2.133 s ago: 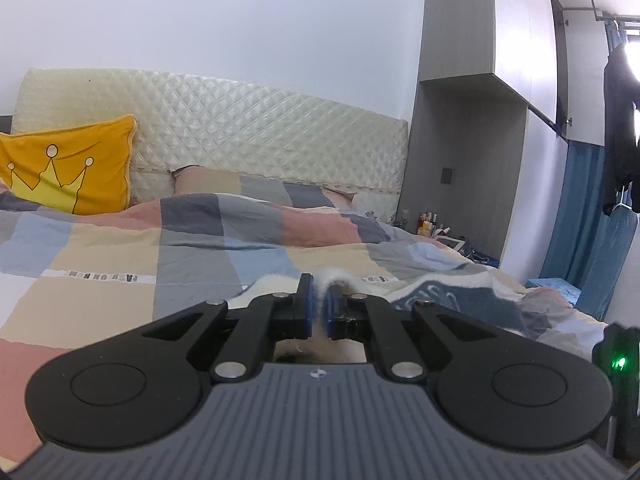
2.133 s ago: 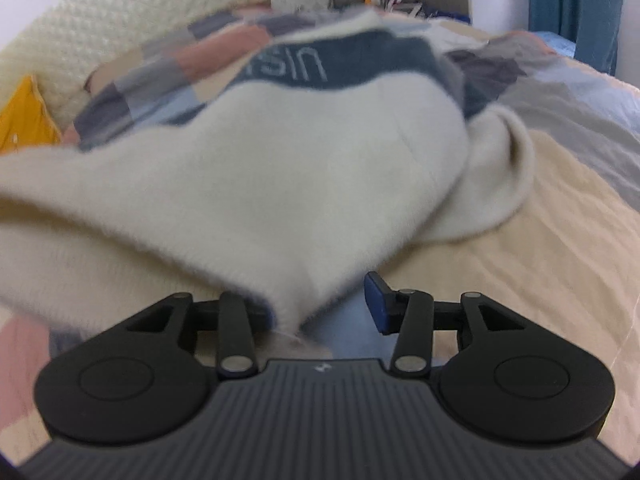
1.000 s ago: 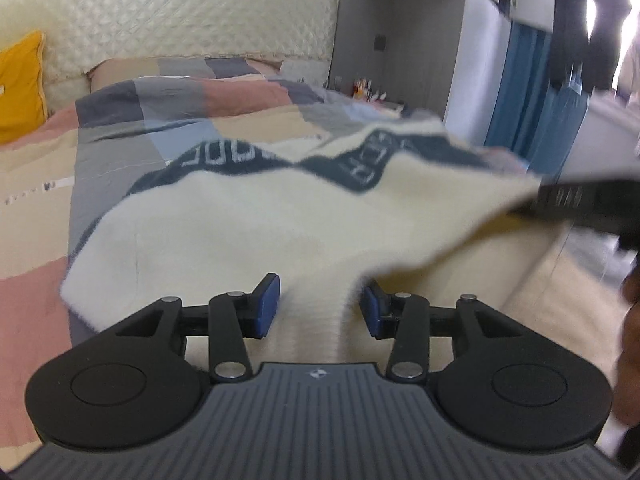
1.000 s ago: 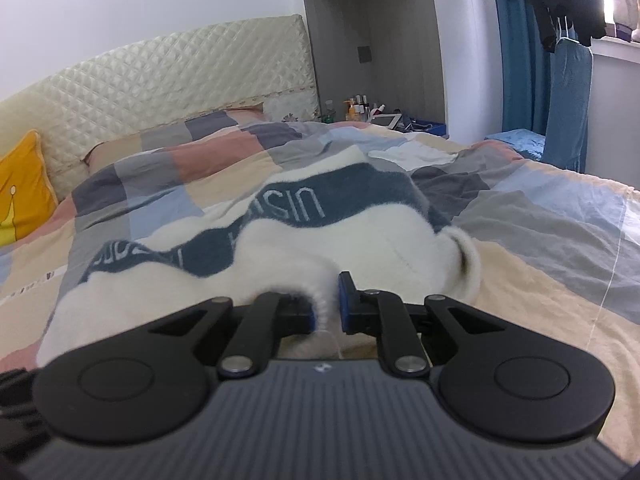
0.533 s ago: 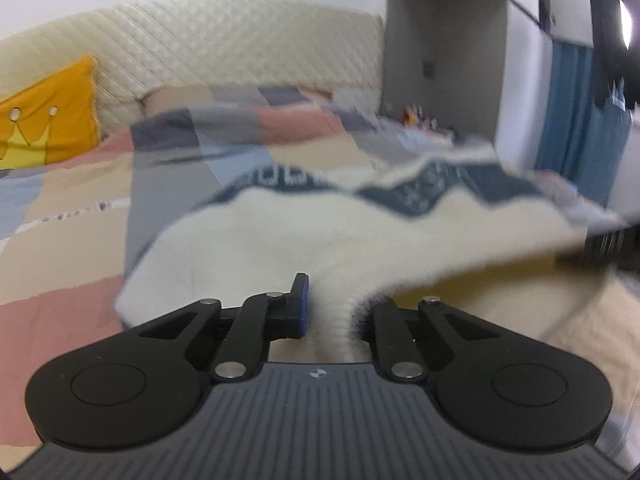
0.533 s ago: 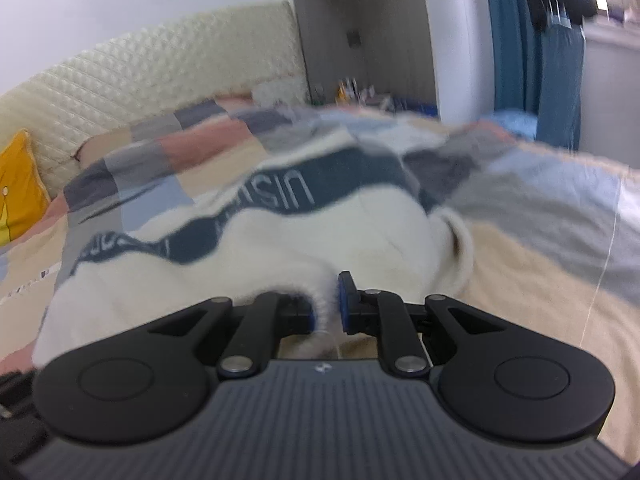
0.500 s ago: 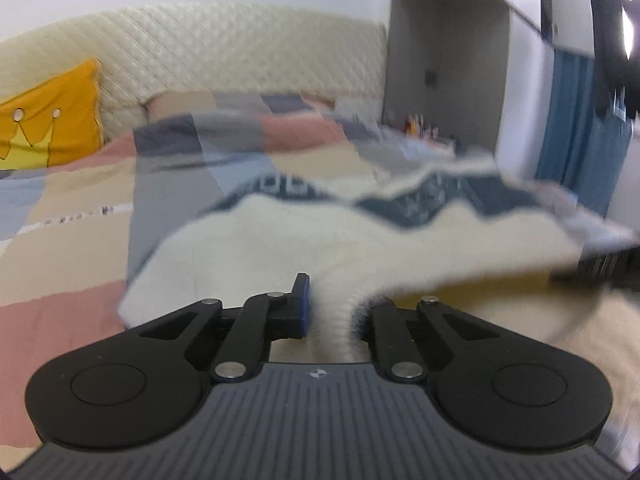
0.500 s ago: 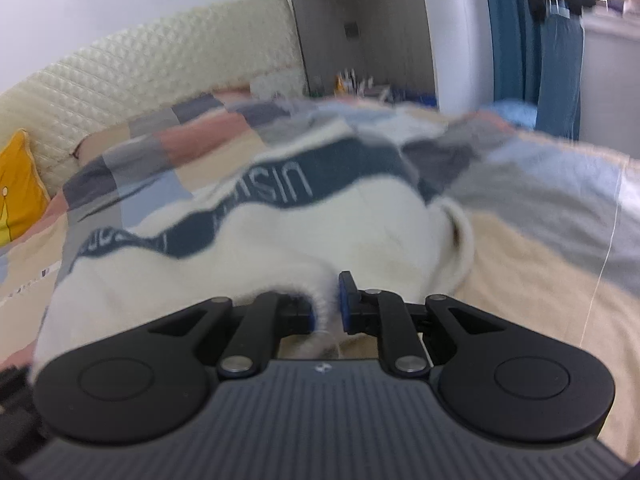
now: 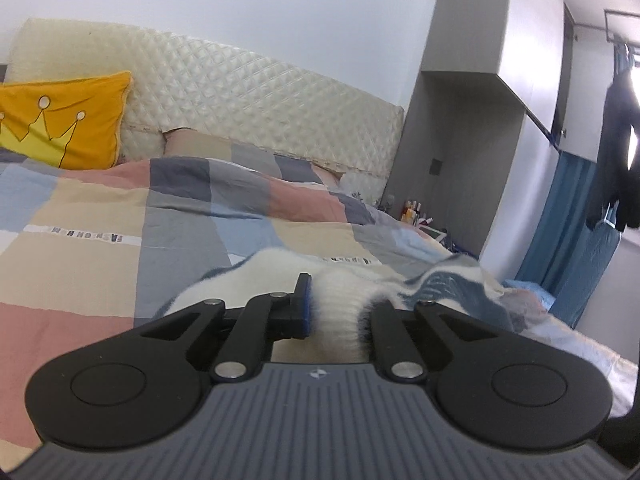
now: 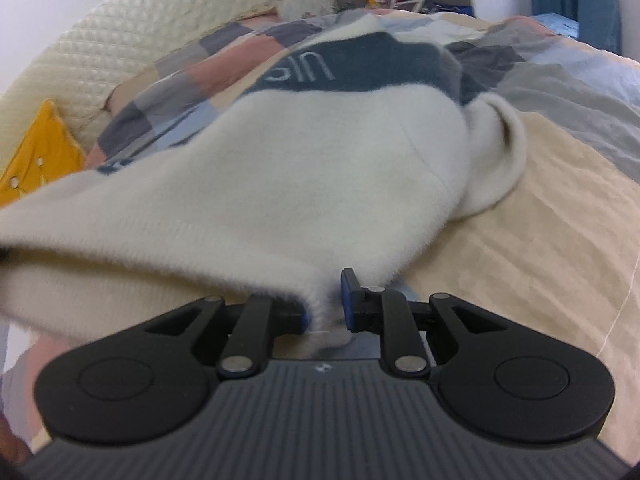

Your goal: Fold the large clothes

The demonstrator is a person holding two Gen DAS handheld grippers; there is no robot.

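Cream sweater (image 10: 320, 168) with navy lettered band lies spread on patchwork quilt (image 10: 520, 240), hem edge raised. Left gripper (image 9: 336, 308) clamped on fuzzy cream hem at 6 o'clock; right gripper (image 10: 326, 304) pinches hem, jaws easing apart. Fold apparently early: body unfolded, sleeve bunched at 3 o'clock. No containers visible.

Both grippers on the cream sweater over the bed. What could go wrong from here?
1. The right gripper pinches only a thin edge of the sweater, which sags with its weight; the hem may slip out.
2. The left gripper clamps a thick bunched wad, so the fold may come out lopsided.
3. The sleeve is curled under at the side and could get trapped, wrinkled, inside the fold on the quilt.
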